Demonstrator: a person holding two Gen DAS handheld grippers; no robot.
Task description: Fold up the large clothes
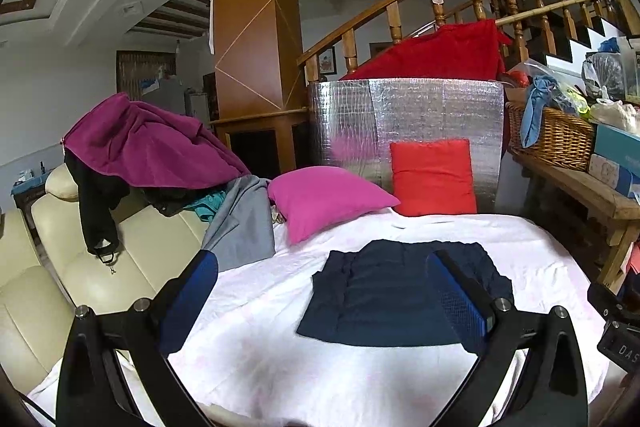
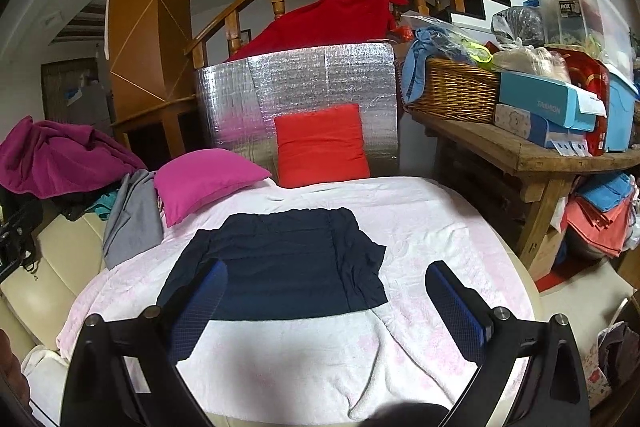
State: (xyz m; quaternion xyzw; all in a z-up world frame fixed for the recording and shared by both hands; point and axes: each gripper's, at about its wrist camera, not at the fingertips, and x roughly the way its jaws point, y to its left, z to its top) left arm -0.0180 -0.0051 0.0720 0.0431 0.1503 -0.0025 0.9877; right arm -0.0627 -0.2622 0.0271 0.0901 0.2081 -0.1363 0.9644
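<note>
A dark navy garment (image 1: 384, 299) lies folded into a rough rectangle on the white, pink-patterned sheet (image 1: 280, 367). It also shows in the right wrist view (image 2: 280, 267), with its right side rumpled. My left gripper (image 1: 324, 303) is open and empty, held above the sheet just short of the garment's near edge. My right gripper (image 2: 326, 307) is open and empty above the garment's near edge. The blue fingertips (image 2: 200, 307) frame the cloth without touching it.
A magenta pillow (image 1: 324, 199) and a red pillow (image 1: 434, 179) lie at the sheet's far edge before a silver foil panel (image 1: 408, 115). A pile of clothes (image 1: 152, 147) sits on the cream sofa (image 1: 100, 267) at left. A wooden bench (image 2: 520, 147) with a wicker basket (image 2: 452, 91) and boxes stands at right.
</note>
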